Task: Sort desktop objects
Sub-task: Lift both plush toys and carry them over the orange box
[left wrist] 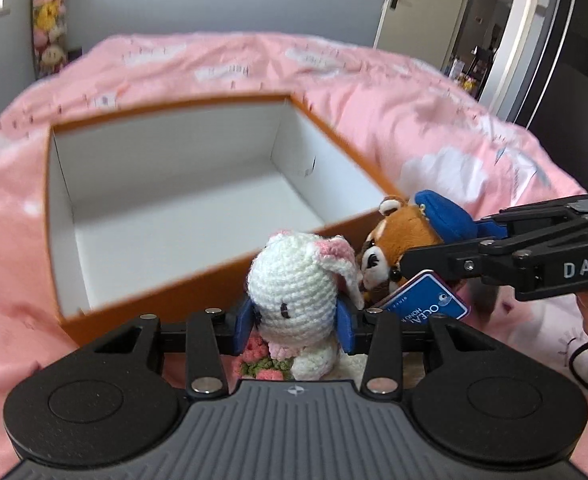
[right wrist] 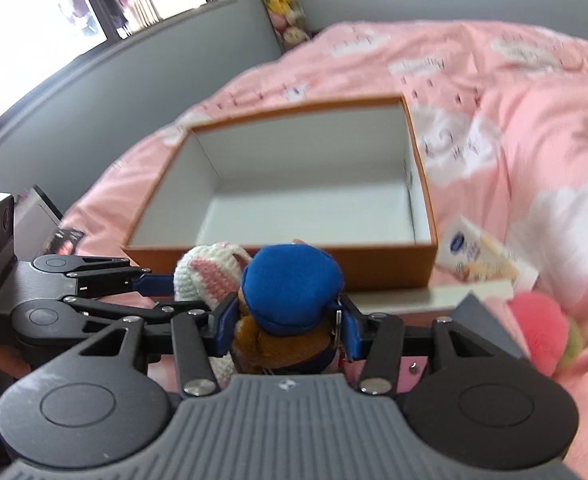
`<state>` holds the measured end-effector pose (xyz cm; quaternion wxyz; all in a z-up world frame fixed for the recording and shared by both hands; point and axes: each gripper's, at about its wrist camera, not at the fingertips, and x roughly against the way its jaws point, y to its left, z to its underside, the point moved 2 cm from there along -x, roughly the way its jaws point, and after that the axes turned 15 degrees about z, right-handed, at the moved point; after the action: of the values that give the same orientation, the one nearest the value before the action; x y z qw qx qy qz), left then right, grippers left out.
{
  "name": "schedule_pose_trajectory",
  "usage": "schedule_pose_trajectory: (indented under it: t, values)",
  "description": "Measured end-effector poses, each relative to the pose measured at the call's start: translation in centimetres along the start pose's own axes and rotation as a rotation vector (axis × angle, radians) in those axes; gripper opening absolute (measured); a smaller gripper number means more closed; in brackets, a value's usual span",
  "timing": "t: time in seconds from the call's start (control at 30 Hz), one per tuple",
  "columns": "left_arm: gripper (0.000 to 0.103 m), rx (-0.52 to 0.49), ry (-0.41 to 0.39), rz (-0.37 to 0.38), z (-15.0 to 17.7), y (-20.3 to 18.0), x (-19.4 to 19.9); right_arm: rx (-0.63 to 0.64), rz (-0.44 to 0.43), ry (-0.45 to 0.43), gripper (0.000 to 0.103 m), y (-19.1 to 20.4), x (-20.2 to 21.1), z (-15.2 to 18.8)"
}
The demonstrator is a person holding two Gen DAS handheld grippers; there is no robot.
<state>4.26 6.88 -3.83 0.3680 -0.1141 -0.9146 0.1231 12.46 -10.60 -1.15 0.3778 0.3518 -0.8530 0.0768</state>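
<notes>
Tool point(right wrist: 290, 330) grips bear point(right wrist: 290, 280) beside box point(right wrist: 393, 268).

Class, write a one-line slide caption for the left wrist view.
Left gripper clamps a crocheted bunny before an empty orange box.

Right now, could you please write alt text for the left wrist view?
The left gripper clamps a white crocheted bunny by its head, before an empty orange box on a pink bedspread. Beside it, the right gripper holds a brown plush animal with a blue cap.
</notes>
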Motion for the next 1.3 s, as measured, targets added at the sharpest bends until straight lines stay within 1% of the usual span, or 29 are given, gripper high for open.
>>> schedule_pose_trajectory:
  t: [0.1, 0.3, 0.4, 0.5, 0.63, 0.7, 0.8, 0.97, 1.13, 1.3]
  values:
    - [0.048, -0.013, -0.029, 0.000, -1.1, -0.5, 1.4, 0.015, -0.005, -0.053, 0.054, 0.4, 0.9, -1.3]
    - [0.048, -0.009, -0.083, 0.015, -3.6, -0.5, 4.0, 0.029, -0.047, -0.097, 0.054, 0.5, 1.7, -4.1]
    - [0.048, 0.010, -0.107, 0.016, -5.3, 0.4, 5.4, 0.041, -0.082, -0.122, 0.054, 0.9, 1.9, -5.7]
    - [0.048, 0.029, -0.127, -0.001, -7.0, 1.8, 6.5, 0.046, -0.099, -0.140, 0.054, 1.3, 1.6, -7.3]
    - [0.048, 0.030, -0.117, -0.016, -9.0, 3.3, 6.3, 0.034, -0.128, -0.132, 0.054, 1.6, 0.2, -9.3]
    - [0.048, 0.028, -0.090, -0.052, -9.6, 4.1, 5.4, 0.036, -0.135, -0.125, 0.054, 1.9, -0.8, -10.0]
    - [0.048, 0.029, -0.030, -0.110, -9.4, 5.1, 3.9, 0.048, -0.137, -0.085, 0.054, 2.5, -2.9, -10.5]
    - [0.048, 0.058, 0.071, -0.177, -8.2, 6.7, 1.3, 0.058, -0.193, 0.053, 0.054, 3.6, -7.5, -10.2]
    - [0.048, 0.103, 0.161, -0.191, -7.3, 8.5, -0.8, 0.071, -0.218, 0.193, 0.054, 4.0, -11.5, -10.2]
    - [0.048, 0.119, 0.242, -0.207, -6.6, 9.4, -2.8, 0.053, -0.248, 0.311, 0.054, 3.5, -15.0, -9.7]
